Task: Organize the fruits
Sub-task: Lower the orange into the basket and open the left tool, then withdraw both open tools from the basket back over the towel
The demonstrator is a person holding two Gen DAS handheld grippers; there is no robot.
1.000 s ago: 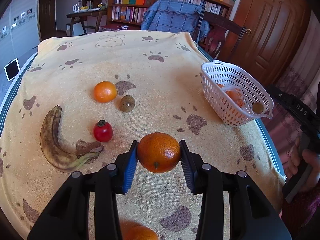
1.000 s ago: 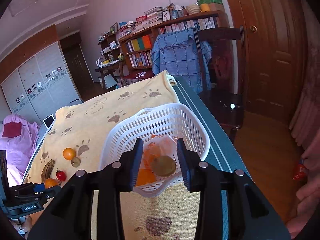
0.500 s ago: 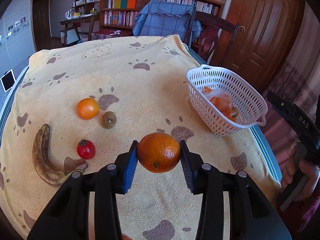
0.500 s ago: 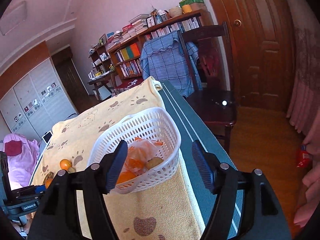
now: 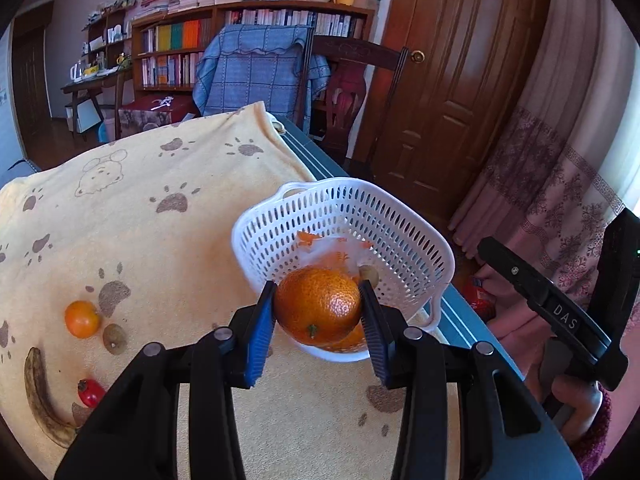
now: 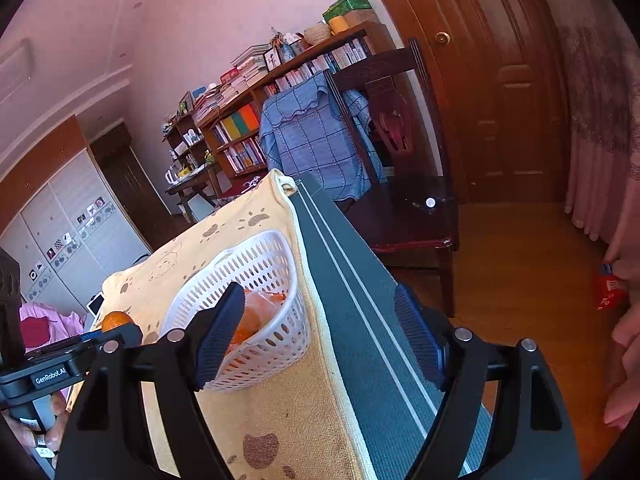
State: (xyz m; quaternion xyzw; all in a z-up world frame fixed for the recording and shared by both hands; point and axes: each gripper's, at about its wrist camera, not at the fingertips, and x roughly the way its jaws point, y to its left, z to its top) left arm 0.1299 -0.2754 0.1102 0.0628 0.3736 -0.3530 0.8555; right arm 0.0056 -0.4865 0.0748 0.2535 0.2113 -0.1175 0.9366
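While the left gripper (image 5: 318, 312) pinches a large round orange (image 5: 318, 306) between its blue pads just above the near rim of the white perforated plastic basket (image 5: 344, 216), the right gripper (image 6: 320, 334) hangs wide open and empty beside that basket.

Pink walls, wooden door (image 5: 452, 92), crowded bookshelf (image 5: 248, 40), blanket-draped chair (image 6: 320, 140), patterned curtain (image 5: 560, 184), wood floor (image 6: 528, 280).
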